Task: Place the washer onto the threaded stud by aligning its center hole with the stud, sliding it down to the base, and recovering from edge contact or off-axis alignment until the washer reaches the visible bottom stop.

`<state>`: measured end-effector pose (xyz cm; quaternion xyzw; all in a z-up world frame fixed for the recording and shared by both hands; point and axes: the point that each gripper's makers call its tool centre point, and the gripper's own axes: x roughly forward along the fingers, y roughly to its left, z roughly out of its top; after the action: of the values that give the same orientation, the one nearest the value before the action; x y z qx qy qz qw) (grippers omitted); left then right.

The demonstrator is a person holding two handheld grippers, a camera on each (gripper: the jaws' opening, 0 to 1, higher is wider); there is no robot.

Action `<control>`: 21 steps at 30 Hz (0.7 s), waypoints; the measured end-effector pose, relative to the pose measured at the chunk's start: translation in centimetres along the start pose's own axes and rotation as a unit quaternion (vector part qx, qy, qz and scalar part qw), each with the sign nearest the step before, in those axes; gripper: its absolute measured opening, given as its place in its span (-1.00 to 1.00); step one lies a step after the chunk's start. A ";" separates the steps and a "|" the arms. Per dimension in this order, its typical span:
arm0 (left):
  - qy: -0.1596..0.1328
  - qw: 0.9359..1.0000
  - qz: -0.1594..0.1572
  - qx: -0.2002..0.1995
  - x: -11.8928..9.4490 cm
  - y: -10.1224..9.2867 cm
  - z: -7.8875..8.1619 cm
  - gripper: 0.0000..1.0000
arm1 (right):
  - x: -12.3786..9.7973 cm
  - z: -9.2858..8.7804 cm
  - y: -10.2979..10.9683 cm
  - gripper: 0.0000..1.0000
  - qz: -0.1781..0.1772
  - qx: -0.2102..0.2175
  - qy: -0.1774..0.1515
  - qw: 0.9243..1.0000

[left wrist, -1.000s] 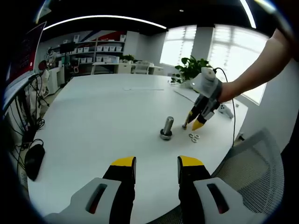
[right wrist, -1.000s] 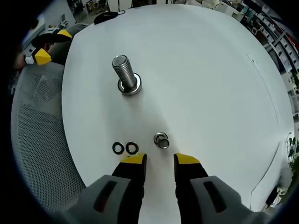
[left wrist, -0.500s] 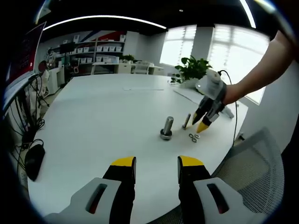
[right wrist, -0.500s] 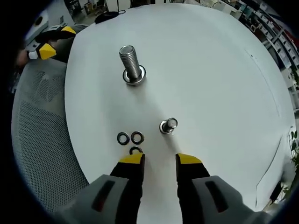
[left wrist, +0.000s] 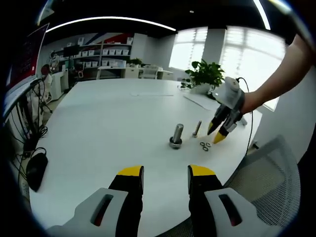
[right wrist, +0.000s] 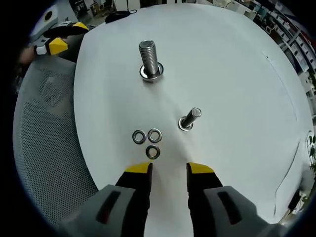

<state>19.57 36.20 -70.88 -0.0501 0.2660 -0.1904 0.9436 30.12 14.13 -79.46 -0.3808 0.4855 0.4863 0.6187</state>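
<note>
A: Three washers (right wrist: 148, 142) lie flat in a tight cluster on the white table (right wrist: 232, 74), just ahead of the right gripper (right wrist: 169, 169). Nothing is threaded on yet.

B: Where are the studs?

A: The thick stud (right wrist: 149, 60) stands upright well beyond them; a thinner stud (right wrist: 189, 119) stands nearer, to one side.

B: And the jaws?

A: The right gripper hangs above the washers, jaws parted and empty, seemingly lined up for a pick. The left gripper (left wrist: 165, 172) waits well back, parted too, holding nothing.
</note>
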 end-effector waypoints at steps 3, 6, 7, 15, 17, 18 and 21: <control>0.000 1.000 -0.001 0.000 0.0 0.0 0.0 -0.33 | 0.2 -0.1 0.5 -0.39 0.005 -0.005 -0.002 1.000; 0.000 1.000 0.000 0.000 0.0 0.0 0.0 -0.33 | 0.2 -0.2 0.8 -0.39 0.009 -0.009 0.001 1.000; 0.000 1.000 0.000 0.000 0.0 0.0 0.0 -0.33 | 0.2 -0.1 0.9 -0.39 0.010 -0.010 0.000 1.000; 0.000 1.000 0.000 -0.001 0.0 0.0 0.0 -0.33 | 0.4 0.8 1.7 -0.39 0.015 -0.016 -0.008 1.000; -0.001 1.000 0.001 -0.001 0.0 0.0 0.0 -0.33 | 0.5 0.9 1.8 -0.39 0.016 -0.018 -0.007 1.000; -0.002 1.000 0.001 -0.002 0.0 0.0 0.0 -0.33 | 0.6 1.0 1.9 -0.39 0.017 -0.019 -0.006 1.000; -0.001 1.000 0.000 -0.001 0.0 0.0 0.0 -0.33 | 0.7 1.2 2.0 -0.40 0.018 -0.021 -0.006 1.000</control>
<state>19.58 36.23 -70.91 -0.0512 0.2653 -0.1905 0.9438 28.48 15.88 -79.87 -0.3821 0.4784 0.5098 0.6043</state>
